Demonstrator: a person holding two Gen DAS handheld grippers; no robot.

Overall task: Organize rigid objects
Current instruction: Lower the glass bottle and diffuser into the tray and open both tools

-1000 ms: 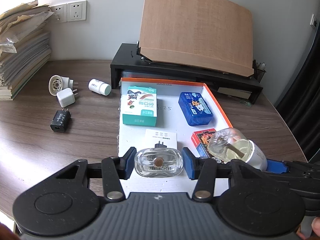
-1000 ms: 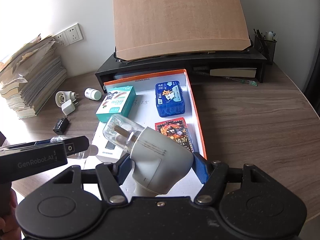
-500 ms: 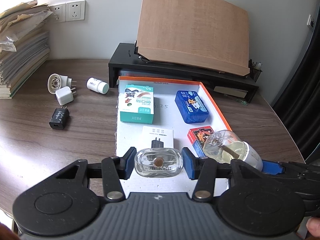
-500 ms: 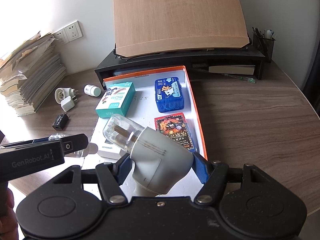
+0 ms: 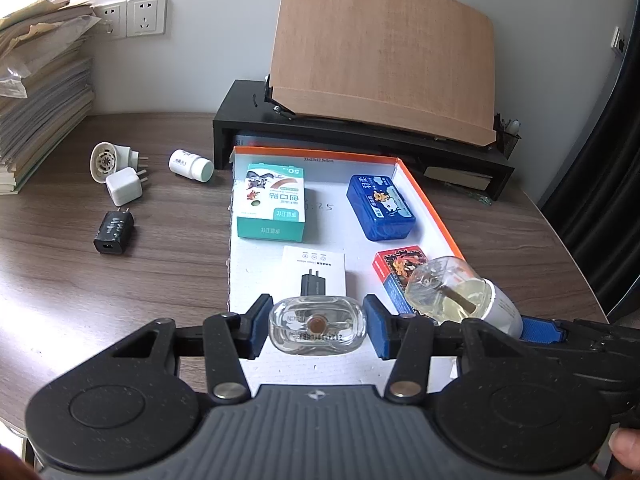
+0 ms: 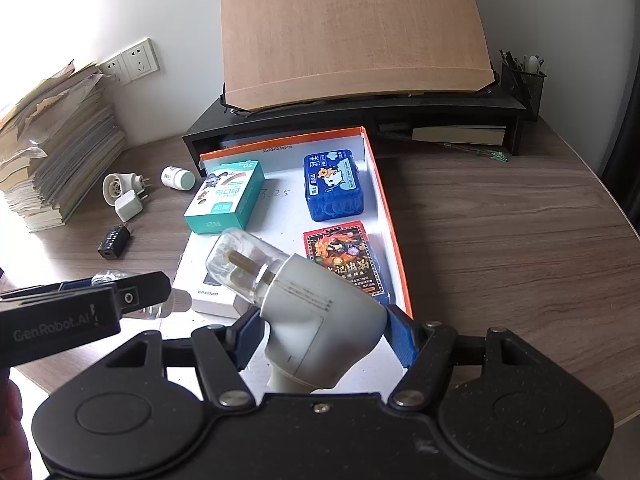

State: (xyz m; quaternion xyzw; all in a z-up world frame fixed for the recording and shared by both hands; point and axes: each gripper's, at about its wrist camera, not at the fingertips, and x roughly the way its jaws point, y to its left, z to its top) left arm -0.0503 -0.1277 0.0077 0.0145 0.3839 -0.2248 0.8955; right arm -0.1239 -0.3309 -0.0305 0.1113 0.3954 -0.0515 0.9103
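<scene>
My left gripper [image 5: 318, 330] is shut on a clear glass bottle [image 5: 318, 328] with a brown wick at its centre, held above the near end of the orange-rimmed white tray [image 5: 434, 208]. My right gripper [image 6: 320, 334] is shut on a white plug-in vaporizer [image 6: 316, 320] with a clear bottle end [image 6: 240, 266], held over the same tray [image 6: 394, 216]. The vaporizer also shows in the left wrist view [image 5: 460, 296]. In the tray lie a teal plaster box [image 5: 272, 206], a blue tin [image 5: 380, 206], a red card pack [image 5: 400, 268] and a white charger box [image 5: 314, 270].
On the wooden table left of the tray lie a white pill bottle [image 5: 190, 165], a round white adapter [image 5: 106, 159], a white charger [image 5: 124, 191] and a black charger [image 5: 114, 233]. A paper stack [image 5: 36, 92] stands far left. A black monitor riser [image 5: 360, 136] with a wooden board is behind.
Both grippers have drawn back slightly from the tray, each still holding its object. Nothing on the table has moved.
</scene>
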